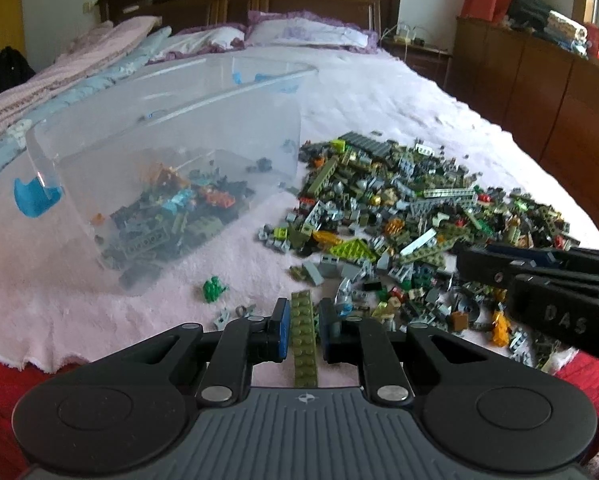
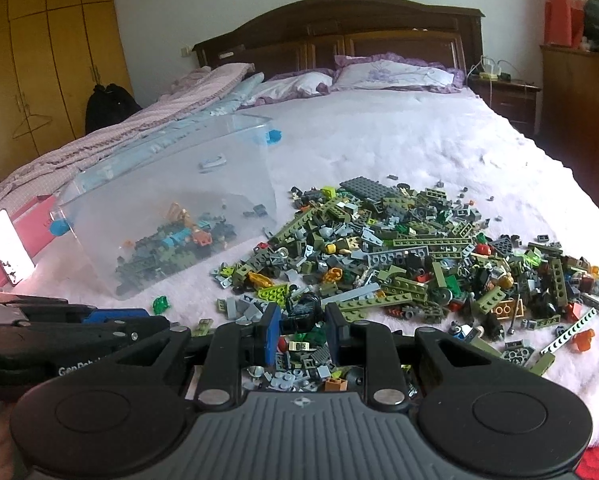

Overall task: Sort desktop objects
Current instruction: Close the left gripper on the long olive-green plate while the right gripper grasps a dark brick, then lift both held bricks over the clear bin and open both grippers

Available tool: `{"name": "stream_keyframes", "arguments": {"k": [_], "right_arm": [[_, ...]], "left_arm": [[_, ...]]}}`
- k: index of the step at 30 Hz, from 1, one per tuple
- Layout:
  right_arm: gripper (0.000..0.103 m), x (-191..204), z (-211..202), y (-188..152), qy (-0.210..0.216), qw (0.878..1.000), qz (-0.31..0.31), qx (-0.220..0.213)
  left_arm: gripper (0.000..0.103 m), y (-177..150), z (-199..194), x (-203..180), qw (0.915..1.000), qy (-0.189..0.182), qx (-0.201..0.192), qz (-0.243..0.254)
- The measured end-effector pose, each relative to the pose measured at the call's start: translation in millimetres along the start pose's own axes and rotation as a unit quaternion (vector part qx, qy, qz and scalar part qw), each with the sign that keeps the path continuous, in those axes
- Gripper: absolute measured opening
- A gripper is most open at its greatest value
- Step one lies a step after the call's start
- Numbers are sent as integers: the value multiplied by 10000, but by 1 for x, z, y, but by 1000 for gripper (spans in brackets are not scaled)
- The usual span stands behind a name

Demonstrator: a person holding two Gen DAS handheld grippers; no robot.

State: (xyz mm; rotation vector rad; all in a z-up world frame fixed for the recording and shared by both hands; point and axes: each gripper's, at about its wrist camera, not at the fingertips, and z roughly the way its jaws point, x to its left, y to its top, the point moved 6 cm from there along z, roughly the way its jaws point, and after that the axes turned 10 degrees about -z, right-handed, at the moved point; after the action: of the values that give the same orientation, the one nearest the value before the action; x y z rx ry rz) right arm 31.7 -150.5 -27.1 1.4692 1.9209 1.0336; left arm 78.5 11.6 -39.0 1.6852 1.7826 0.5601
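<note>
Left gripper (image 1: pixel 303 330) jaws narrow, clamped on an olive plate (image 1: pixel 303 344) held lengthwise, likely for carrying to the bin (image 1: pixel 171 152), which is tipped open toward the pile (image 2: pixel 399 264). Right gripper (image 2: pixel 302 334) jaws part-open, empty, over pile edge.

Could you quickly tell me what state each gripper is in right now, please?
Left gripper: closed on a long olive green brick.
Right gripper: open, holding nothing, over the brick pile.
</note>
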Motion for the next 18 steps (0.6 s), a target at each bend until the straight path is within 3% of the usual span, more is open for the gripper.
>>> {"name": "stream_keyframes", "arguments": {"k": [6, 12, 14, 15, 17, 18], "right_arm": [[26, -1, 1, -5, 2, 10000, 59, 63], [26, 1, 3, -8, 47, 9999, 41, 113], [26, 1, 5, -9, 57, 9999, 37, 132], [26, 1, 5, -9, 63, 9999, 39, 138], [26, 1, 5, -10, 62, 9999, 38, 140], [26, 1, 5, -10, 61, 9999, 37, 140]], "left_arm": [[22, -20, 22, 6, 9990, 57, 442, 46], [39, -31, 38, 5, 9979, 0, 635, 123], [41, -31, 40, 5, 9977, -36, 670, 119], [40, -31, 42, 5, 9976, -55, 687, 117], [20, -30, 42, 5, 9975, -109, 696, 81], [17, -29, 40, 6, 9975, -147, 687, 45]]}}
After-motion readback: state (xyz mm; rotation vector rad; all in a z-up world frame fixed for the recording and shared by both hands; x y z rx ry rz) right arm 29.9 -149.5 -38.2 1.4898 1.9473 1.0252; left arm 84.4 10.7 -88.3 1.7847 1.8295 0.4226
